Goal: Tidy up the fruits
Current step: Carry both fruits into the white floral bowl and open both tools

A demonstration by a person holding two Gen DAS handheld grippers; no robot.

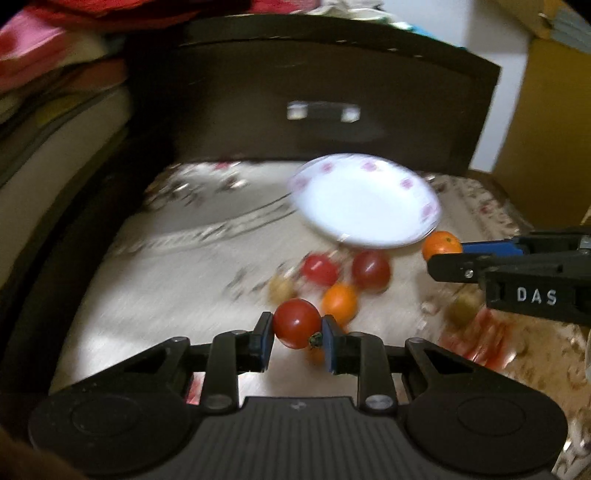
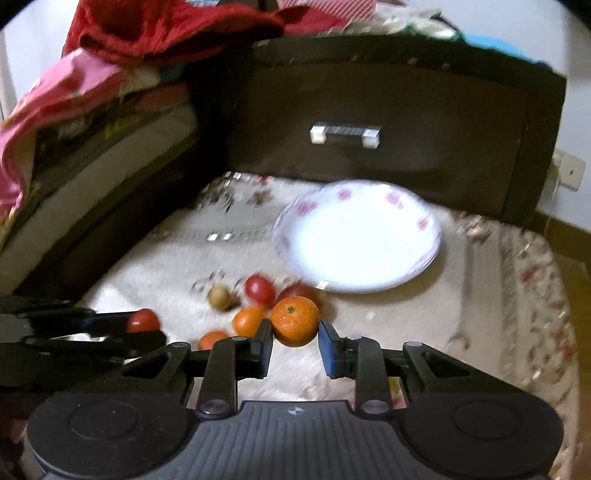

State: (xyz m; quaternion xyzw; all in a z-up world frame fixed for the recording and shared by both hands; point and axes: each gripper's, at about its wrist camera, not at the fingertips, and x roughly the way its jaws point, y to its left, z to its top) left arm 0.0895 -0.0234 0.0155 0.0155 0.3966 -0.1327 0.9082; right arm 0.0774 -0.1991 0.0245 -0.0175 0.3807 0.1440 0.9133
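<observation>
With the left gripper (image 1: 297, 334) pinching a red tomato (image 1: 295, 323) and the right gripper (image 2: 295, 341) pinching an orange (image 2: 294, 320), the empty plate (image 2: 356, 238) lies ahead, nearer the right gripper.

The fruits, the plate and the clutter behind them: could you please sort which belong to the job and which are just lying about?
Job: tomato in left gripper; orange in right gripper; loose fruits; empty plate.

Lying about: red cloth, dark drawer unit, stacked bedding.
</observation>
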